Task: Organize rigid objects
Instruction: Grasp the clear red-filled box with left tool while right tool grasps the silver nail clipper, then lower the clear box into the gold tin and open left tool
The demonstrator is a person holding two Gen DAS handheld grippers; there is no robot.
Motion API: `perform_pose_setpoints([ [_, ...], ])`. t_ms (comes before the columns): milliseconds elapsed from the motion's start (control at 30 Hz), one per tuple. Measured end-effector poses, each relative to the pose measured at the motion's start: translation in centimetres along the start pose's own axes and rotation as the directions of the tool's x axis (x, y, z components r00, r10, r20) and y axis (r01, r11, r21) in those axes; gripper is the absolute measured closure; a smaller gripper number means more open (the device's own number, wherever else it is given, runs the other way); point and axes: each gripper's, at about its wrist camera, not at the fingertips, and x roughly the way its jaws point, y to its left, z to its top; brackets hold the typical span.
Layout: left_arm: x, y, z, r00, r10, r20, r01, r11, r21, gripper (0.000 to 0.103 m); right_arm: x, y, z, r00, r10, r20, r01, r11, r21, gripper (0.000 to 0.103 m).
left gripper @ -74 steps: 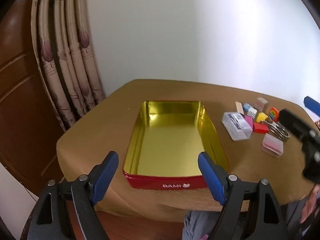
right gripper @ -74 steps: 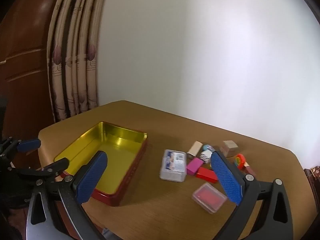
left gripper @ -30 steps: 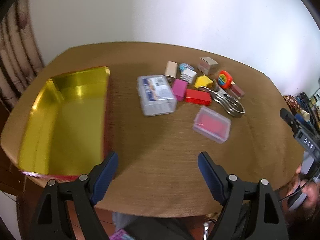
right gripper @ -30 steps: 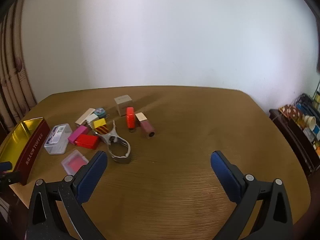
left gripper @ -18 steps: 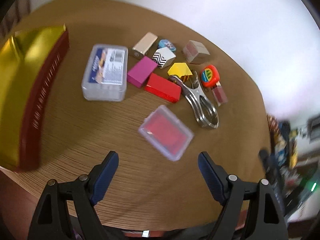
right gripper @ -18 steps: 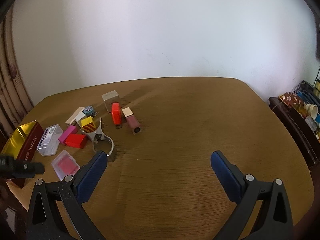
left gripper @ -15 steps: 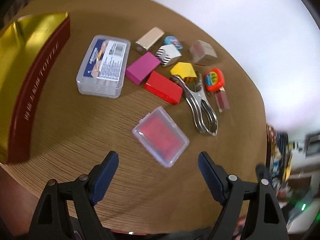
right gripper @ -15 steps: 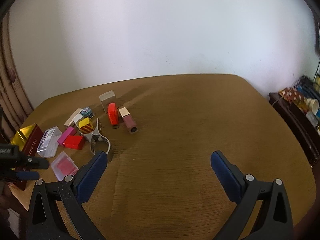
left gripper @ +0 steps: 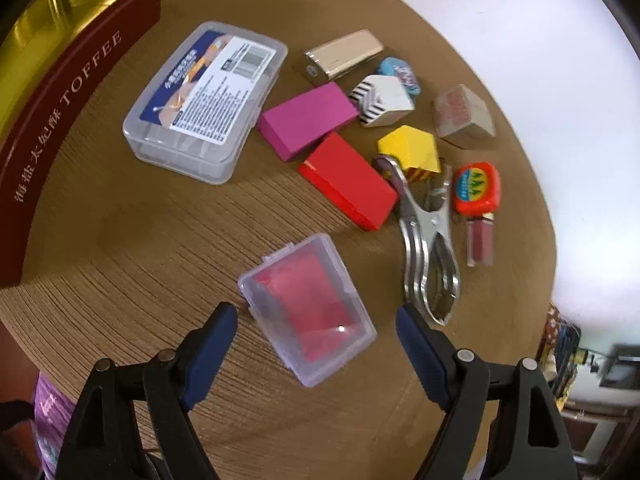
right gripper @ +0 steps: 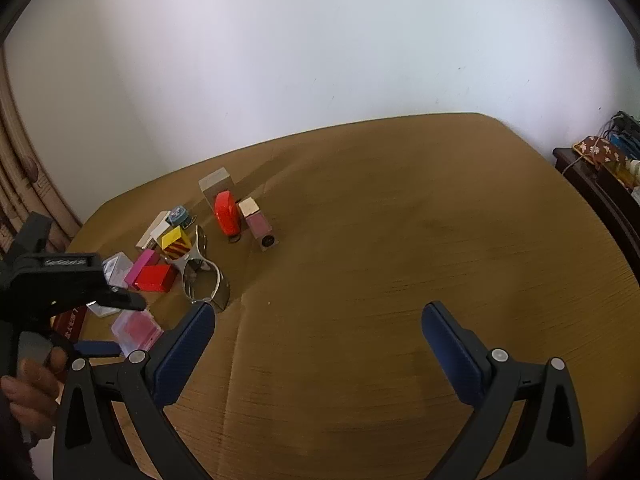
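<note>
Though unclamped, clear box [left gripper: 310,312] between left tongs [left gripper: 316,322]

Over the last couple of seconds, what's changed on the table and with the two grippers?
The left gripper swung from the open gold-lined red tin toward the loose items and now straddles the small clear plastic case with red contents, open, not yet gripping. The right gripper turned away over bare wooden table, open and empty. No item has moved.

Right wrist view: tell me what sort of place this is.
Probably a room in a home, not a workshop. A wooden table with rounded corners stands against a plain white wall, patterned curtains hang at the left, and a dark side cabinet crowded with household clutter sits at the right.
</note>
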Motion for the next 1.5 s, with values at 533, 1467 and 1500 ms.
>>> perform_pose_setpoints([
  [533, -0.7, 0.5, -2.7, 0.996, 0.073, 0.051, -0.080, 0.982, 0.172, 0.049, 0.5, -0.1, 0.3, 0.999, 0.029, -0.032, -0.029, 1.000, 0.008, 0.000],
  [1467, -10.7, 8.7, -3.6, 0.989, -0.076, 0.129, 0.052, 0.982, 0.179, 0.049, 13.5, 13.2, 2.7, 0.913, 0.031, -0.406, -0.246, 0.836, -0.491, 0.062],
  [1500, -11.1, 8.8, -3.5, 0.988, -0.077, 0.131, 0.053, 0.982, 0.182, 0.049, 13.5, 13.4, 2.6, 0.917, 0.021, -0.399, -0.240, 0.828, -0.507, 0.062],
])
